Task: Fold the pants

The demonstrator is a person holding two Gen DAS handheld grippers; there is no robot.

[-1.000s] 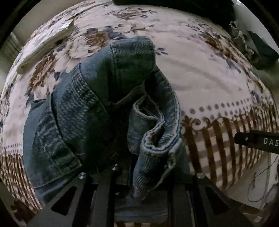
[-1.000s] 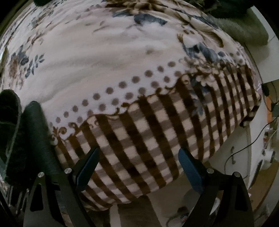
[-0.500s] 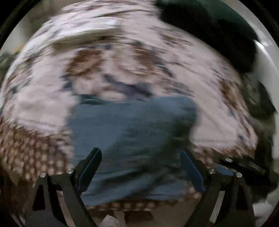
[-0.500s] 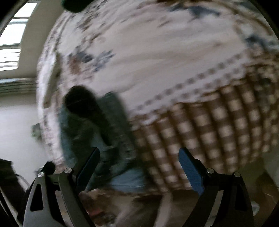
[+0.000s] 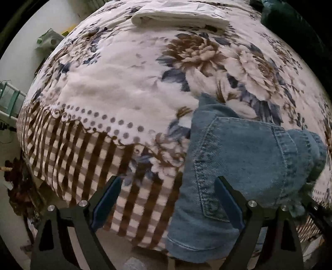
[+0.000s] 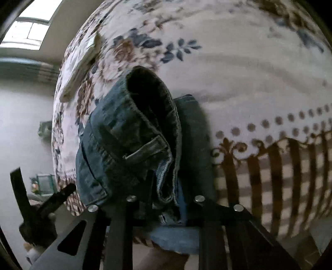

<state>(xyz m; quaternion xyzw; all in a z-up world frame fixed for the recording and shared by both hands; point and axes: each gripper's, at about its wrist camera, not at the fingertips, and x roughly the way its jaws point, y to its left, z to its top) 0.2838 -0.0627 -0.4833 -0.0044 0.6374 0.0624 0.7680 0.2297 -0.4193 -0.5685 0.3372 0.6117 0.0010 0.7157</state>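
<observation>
Blue denim pants (image 5: 244,166) lie bunched at the near edge of a bed, partly hanging over the side. In the left wrist view my left gripper (image 5: 166,199) is open and empty, just left of the pants, with its right finger in front of the denim. In the right wrist view my right gripper (image 6: 164,209) is shut on the folded waistband edge of the pants (image 6: 132,141); the fingertips are hidden in the cloth. The left gripper's body shows at the lower left of the right wrist view (image 6: 37,207).
The bed carries a floral and checked blanket (image 5: 128,87). A folded white cloth (image 5: 178,16) lies at the far side and a dark green item (image 5: 290,18) at the far right. The floor and small furniture (image 5: 8,99) are to the left.
My left gripper let go of the pants, opened and swung left. My right gripper moved left from the bare blanket onto the pants and shut on the waistband edge.
</observation>
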